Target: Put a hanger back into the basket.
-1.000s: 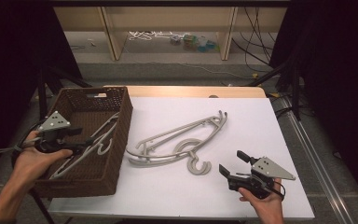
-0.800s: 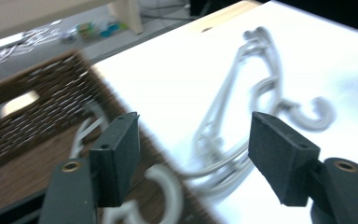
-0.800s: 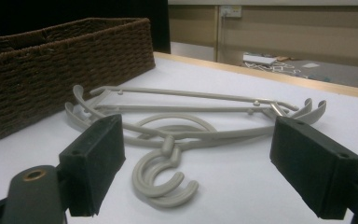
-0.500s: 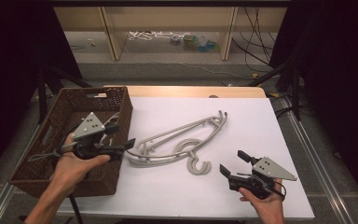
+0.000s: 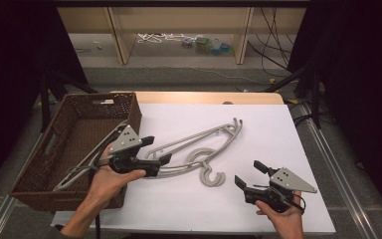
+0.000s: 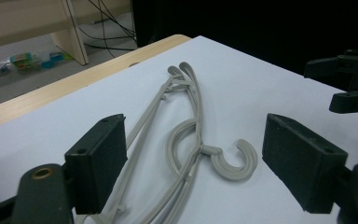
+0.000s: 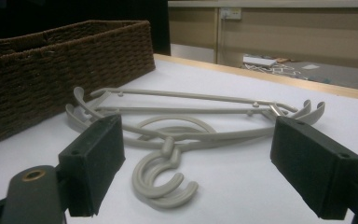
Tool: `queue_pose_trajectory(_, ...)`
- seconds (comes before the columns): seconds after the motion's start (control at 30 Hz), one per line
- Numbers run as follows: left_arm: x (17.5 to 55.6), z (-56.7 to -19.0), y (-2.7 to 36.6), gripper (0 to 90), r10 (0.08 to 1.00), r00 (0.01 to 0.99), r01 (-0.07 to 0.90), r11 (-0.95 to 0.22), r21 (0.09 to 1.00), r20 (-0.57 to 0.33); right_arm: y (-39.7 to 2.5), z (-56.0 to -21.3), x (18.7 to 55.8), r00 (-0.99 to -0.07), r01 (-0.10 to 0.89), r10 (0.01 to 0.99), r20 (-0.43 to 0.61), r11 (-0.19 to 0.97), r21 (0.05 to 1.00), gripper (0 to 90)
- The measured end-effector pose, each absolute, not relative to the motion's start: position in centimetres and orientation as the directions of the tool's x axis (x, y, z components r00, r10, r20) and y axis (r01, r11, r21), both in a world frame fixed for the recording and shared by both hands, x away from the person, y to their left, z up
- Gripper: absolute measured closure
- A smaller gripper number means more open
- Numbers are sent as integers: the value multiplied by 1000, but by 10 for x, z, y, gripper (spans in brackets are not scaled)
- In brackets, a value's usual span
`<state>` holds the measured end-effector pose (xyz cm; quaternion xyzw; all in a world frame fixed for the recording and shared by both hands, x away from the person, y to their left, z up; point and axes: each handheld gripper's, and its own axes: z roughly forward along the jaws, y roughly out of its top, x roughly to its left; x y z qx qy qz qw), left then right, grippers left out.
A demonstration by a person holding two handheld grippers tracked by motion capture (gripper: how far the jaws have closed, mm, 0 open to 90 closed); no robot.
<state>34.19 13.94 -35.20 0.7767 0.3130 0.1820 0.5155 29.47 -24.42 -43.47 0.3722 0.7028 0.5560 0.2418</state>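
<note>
From the high view, your left gripper (image 5: pixel 161 149) hovers with its jaws spread wide and empty, just past the right wall of the brown wicker basket (image 5: pixel 82 112), over the near end of the grey plastic hangers (image 5: pixel 199 144). These hangers lie stacked flat on the white table surface (image 5: pixel 273 129), their hooks curling toward you. Inside the basket, another grey hanger (image 5: pixel 92 162) leans against the right wall. Your right gripper (image 5: pixel 248 175) rests low near the table's front right corner, jaws open and holding nothing, well apart from the hangers.

In the left gripper view, your two black jaws stand wide apart with nothing between them. The hangers (image 6: pixel 182 140) stretch away on the table beyond them, the hooks (image 6: pixel 235 161) curling right. Your right gripper (image 6: pixel 349 86) shows at the far right edge.

In the right gripper view, the jaws are also wide open and empty. The hangers (image 7: pixel 191 126) lie ahead, hooks (image 7: pixel 161 179) nearest, and the wicker basket (image 7: pixel 65 65) stands behind at left.
</note>
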Motion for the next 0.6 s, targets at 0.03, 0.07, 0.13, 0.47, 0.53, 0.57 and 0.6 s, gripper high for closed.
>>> queue_pose_trajectory(0.03,343,-354,137,210,671,741,298,-273,915,-41,-244,-435,295,-607,256,791,77,103,961,183)
queue_pose_trajectory(0.07,344,-356,134,206,670,742,298,-281,912,-36,-244,-436,296,-613,252,785,89,88,964,183)
queue_pose_trajectory(0.13,347,-361,128,200,668,744,305,-289,908,-37,-245,-437,296,-607,256,791,82,97,962,180)
queue_pose_trajectory(0.47,361,-378,117,180,716,672,171,-397,902,188,-245,-436,296,-620,247,781,72,107,963,173)
queue_pose_trajectory(0.53,361,-382,116,173,724,660,165,-400,901,200,-244,-437,296,-628,225,776,65,101,969,173)
queue_pose_trajectory(0.57,362,-384,115,173,722,661,159,-398,903,202,-245,-437,297,-627,219,777,56,107,970,173)
queue_pose_trajectory(0.6,363,-386,116,172,723,659,152,-396,905,206,-244,-437,297,-629,221,775,62,101,970,173)
